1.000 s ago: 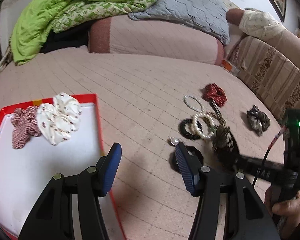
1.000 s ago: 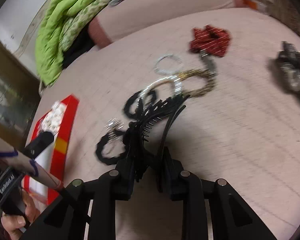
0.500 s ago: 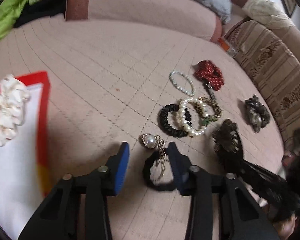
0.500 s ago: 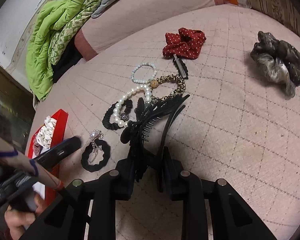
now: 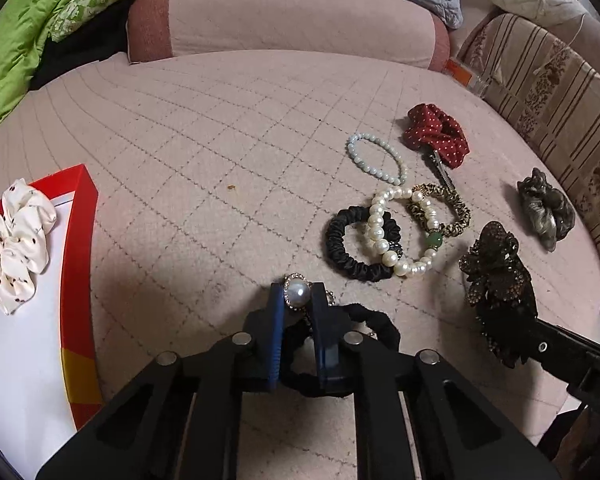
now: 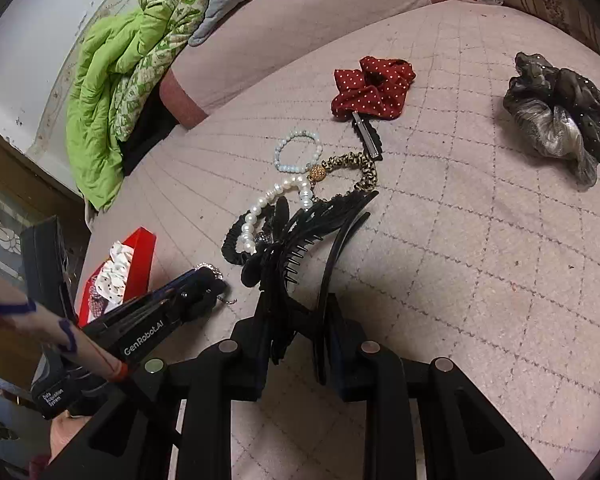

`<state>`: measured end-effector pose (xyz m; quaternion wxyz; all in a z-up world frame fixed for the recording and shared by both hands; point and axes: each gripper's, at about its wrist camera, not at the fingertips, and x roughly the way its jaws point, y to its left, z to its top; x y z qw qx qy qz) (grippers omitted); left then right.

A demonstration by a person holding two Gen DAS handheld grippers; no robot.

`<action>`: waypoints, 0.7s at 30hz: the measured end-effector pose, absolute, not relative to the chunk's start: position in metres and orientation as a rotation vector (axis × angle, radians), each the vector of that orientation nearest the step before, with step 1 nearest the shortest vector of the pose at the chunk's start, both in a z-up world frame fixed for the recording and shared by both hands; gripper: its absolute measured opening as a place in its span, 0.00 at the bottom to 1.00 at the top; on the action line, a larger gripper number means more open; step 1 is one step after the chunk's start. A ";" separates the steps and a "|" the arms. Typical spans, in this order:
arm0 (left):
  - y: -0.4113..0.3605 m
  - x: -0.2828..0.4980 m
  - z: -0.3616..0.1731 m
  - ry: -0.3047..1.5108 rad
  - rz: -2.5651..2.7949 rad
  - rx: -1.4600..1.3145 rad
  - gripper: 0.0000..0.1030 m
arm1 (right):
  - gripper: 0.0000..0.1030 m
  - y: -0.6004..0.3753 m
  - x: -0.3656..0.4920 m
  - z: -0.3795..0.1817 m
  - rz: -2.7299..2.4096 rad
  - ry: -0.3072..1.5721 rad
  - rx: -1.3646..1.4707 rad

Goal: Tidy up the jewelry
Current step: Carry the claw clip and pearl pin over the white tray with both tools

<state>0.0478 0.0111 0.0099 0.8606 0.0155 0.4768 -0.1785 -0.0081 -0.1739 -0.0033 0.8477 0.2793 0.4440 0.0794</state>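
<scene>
My left gripper (image 5: 298, 300) is shut on a black hair tie with a pearl charm (image 5: 298, 293), low on the pink quilted bed; it also shows in the right wrist view (image 6: 204, 280). My right gripper (image 6: 300, 320) is shut on a black claw clip (image 6: 320, 236) with a dark beaded flower (image 5: 496, 264), held just above the bed. A red tray (image 5: 78, 240) at the left holds a white dotted scrunchie (image 5: 12, 240).
On the bed lie a black scrunchie (image 5: 340, 248), a pearl bracelet (image 5: 380, 232), a leopard hair tie (image 5: 456, 208), a pale bead bracelet (image 5: 376, 156), a red dotted bow clip (image 5: 436, 134) and a grey scrunchie (image 5: 546, 208). Bolster and blankets behind.
My left gripper moved from the tray toward the pearl hair tie and closed on it. My right gripper kept the claw clip and shifted slightly.
</scene>
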 end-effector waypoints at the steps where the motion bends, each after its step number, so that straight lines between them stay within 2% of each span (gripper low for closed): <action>1: 0.013 0.047 0.011 0.993 -0.380 0.022 0.12 | 0.26 -0.175 -0.009 -0.003 0.169 0.933 0.590; 10: 0.019 0.037 0.036 0.924 -0.385 -0.005 0.12 | 0.26 -0.176 -0.011 0.007 0.179 0.892 0.575; 21: 0.050 0.007 0.092 0.786 -0.354 -0.042 0.12 | 0.26 -0.149 -0.023 0.047 0.285 0.720 0.431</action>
